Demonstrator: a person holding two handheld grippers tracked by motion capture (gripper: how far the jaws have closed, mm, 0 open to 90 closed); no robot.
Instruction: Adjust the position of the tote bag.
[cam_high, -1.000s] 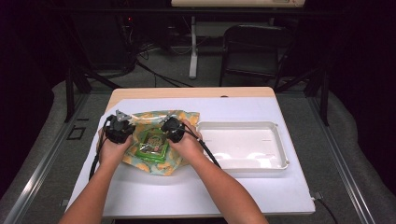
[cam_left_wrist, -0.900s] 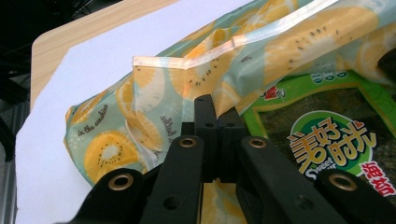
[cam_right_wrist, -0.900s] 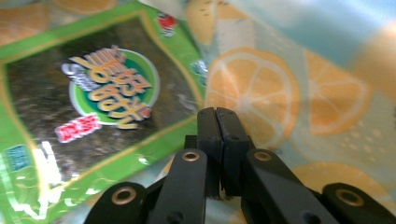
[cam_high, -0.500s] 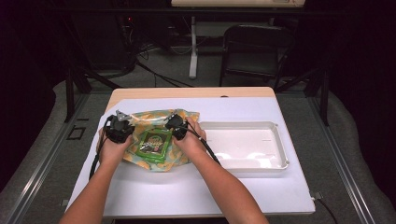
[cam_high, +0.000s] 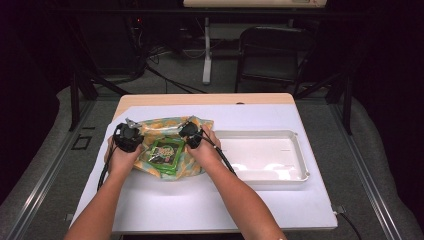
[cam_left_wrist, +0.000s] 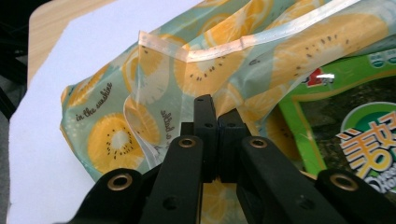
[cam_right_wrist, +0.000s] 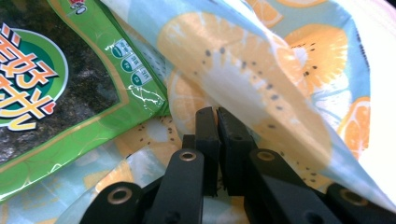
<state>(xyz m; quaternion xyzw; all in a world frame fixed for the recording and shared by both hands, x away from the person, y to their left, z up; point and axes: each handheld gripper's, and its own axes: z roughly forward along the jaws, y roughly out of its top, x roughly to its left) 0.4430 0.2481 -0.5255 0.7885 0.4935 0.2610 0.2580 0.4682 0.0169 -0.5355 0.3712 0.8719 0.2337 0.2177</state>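
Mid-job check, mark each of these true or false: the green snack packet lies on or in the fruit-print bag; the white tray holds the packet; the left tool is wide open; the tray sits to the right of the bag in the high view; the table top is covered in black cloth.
1. The green snack packet lies at the fruit-print bag. True; whether inside or on top is unclear.
2. The white tray holds the packet. False: the tray is empty.
3. The left tool is wide open. False: its jaws are shut, against the bag's film.
4. The tray sits right of the bag in the high view. True.
5. The table top is covered in black cloth. False: its cover is white.
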